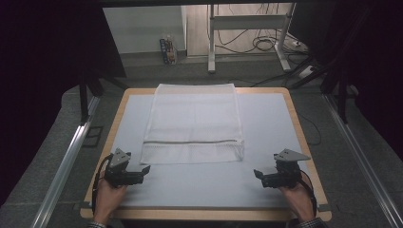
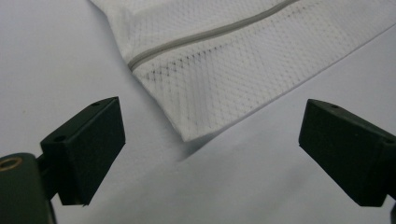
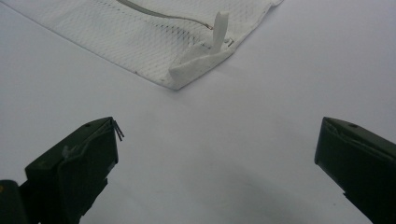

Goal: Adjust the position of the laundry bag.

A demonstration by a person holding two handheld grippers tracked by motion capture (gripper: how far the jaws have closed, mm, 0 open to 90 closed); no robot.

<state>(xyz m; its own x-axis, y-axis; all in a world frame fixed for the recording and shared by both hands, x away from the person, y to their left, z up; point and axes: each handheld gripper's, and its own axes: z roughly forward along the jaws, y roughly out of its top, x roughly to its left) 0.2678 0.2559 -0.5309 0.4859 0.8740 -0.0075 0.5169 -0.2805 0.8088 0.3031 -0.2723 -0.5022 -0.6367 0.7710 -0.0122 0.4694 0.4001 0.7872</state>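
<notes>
A white mesh laundry bag (image 1: pixel 192 123) lies flat on the pale mat, its zipper (image 1: pixel 190 141) running across near the front edge. My left gripper (image 1: pixel 142 172) rests at the front left, open, its jaws aimed at the bag's near left corner (image 2: pixel 187 133) a short way off. My right gripper (image 1: pixel 259 175) sits at the front right, open, pointing toward the bag's near right corner (image 3: pixel 180 77), where a small white tab (image 3: pixel 218 28) sticks up by the zipper end. Neither gripper holds or touches anything.
The pale mat (image 1: pixel 271 123) covers a wood-edged table (image 1: pixel 297 123). Metal rails (image 1: pixel 66 161) flank both sides. Behind the table stand a desk frame (image 1: pixel 211 42), floor cables (image 1: pixel 266 42) and a small bottle carrier (image 1: pixel 167 50).
</notes>
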